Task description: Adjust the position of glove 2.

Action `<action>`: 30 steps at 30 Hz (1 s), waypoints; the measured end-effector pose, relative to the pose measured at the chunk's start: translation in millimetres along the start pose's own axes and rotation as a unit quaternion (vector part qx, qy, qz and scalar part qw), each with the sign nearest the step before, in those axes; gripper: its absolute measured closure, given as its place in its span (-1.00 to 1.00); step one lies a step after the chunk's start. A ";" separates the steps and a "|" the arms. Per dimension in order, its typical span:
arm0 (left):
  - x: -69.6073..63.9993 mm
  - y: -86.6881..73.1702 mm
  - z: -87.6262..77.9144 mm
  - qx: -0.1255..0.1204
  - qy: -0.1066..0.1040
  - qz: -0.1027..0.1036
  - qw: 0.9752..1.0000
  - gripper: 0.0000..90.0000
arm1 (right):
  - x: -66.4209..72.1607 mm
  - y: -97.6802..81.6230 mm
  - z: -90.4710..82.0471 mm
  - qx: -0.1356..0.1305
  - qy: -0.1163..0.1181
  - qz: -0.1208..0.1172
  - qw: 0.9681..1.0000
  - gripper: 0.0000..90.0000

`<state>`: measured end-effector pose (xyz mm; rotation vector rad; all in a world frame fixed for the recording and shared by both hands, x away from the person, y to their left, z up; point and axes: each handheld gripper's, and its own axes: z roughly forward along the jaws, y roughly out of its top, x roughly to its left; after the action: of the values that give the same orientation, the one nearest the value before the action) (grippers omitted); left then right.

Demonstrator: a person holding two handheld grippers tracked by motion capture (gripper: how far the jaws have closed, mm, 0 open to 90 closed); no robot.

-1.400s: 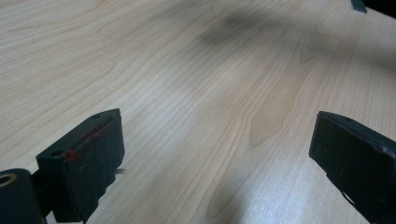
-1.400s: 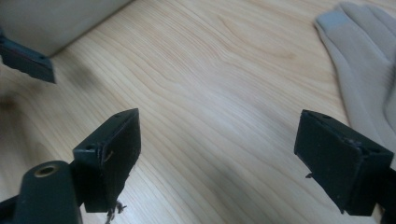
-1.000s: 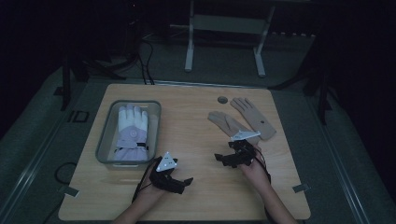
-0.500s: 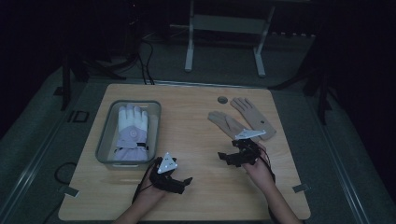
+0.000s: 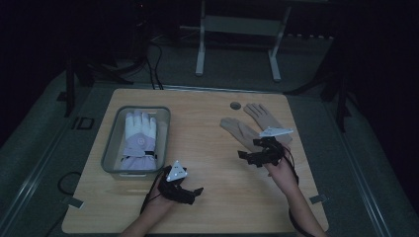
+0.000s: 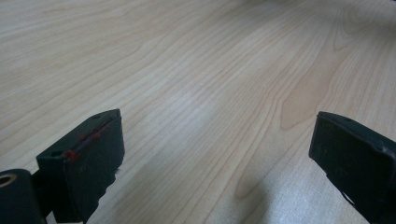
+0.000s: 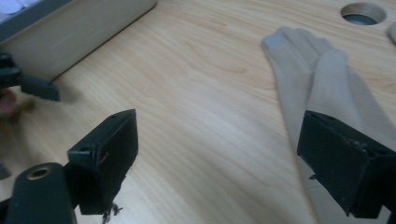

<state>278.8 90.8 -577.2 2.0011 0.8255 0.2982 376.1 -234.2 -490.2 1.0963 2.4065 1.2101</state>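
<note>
- High view: a wooden bench (image 5: 207, 148) carries a grey bin (image 5: 109, 148) at about 9 o'clock from its middle. In the bin lies a white and lilac padded glove (image 5: 138, 140), its finger ends toward 12 o'clock.
- Toward 2 o'clock from the bench's middle lie two tan gloves; the nearer tan glove (image 5: 239, 131) sits just at 8 o'clock of the farther tan glove (image 5: 259, 114), and they look to be touching or overlapping. A round hole (image 5: 235, 105) in the bench top is at 11 o'clock of the farther one.
- The left gripper (image 5: 190, 191) is at 6 o'clock of the bin, low over the bench, its fingers pointing toward 3 o'clock. The right gripper (image 5: 247, 158) sits over the cuff end of the tan gloves, pointing toward 9 o'clock, with a grey plate (image 5: 275, 132) on top of it.
- Left gripper view: the two black fingers (image 6: 88, 158) stand wide apart with nothing between them, bare wood grain under and beyond them.
- Right gripper view: the fingers (image 7: 109, 154) are spread wide and hold nothing. The nearer tan glove (image 7: 317, 79) runs from 1 o'clock down behind the right-hand finger, a grey patch on one fingertip. The hole (image 7: 363, 12) is at the upper right corner, the bin's wall (image 7: 70, 37) at 11 o'clock, and a dark tip of the other gripper (image 7: 37, 87) at 9 o'clock.
</note>
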 end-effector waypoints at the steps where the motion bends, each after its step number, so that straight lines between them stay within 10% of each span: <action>1: 0.0 0.0 0.0 0.000 0.000 0.000 1.000 -0.92 | -2.0 1.7 0.7 0.000 -0.010 0.001 1.000 -0.72; 30: 1.2 0.7 1.3 0.009 -0.012 0.004 1.000 -0.92 | -74.3 41.3 50.4 0.012 -0.097 0.013 0.995 -0.35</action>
<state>280.7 90.5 -577.5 2.0226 0.8069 0.2713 474.2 -241.6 -499.1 1.1969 2.2731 1.0318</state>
